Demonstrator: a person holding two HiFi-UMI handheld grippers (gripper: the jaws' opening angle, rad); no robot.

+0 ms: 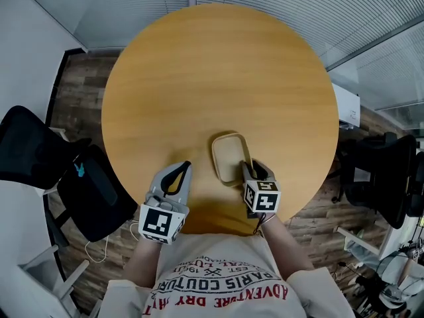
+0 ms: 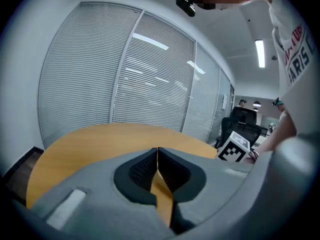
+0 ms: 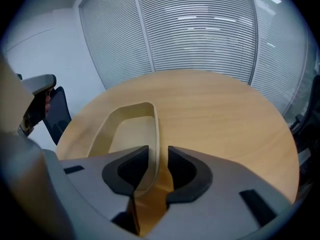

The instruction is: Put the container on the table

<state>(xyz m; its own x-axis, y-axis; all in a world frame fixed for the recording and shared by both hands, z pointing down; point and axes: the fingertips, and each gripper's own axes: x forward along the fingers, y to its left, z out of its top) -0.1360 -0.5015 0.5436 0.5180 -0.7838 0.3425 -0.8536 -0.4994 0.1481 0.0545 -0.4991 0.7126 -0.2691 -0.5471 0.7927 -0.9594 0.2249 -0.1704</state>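
A shallow beige container (image 1: 230, 156) rests flat on the round wooden table (image 1: 212, 71), close to the near edge. My right gripper (image 1: 255, 171) is at its near right corner. In the right gripper view the container's (image 3: 127, 134) thin right wall stands between the jaws of the right gripper (image 3: 158, 156), which are open, with a gap showing on the right side of the wall. My left gripper (image 1: 181, 169) hovers over the table left of the container. In the left gripper view its jaws (image 2: 157, 156) are shut with nothing between them.
A black office chair (image 1: 40, 158) stands left of the table and another (image 1: 384, 177) at the right. A white unit (image 1: 348, 105) sits by the right wall. Blinds cover the glass walls beyond the table. The right gripper's marker cube (image 2: 234, 147) shows in the left gripper view.
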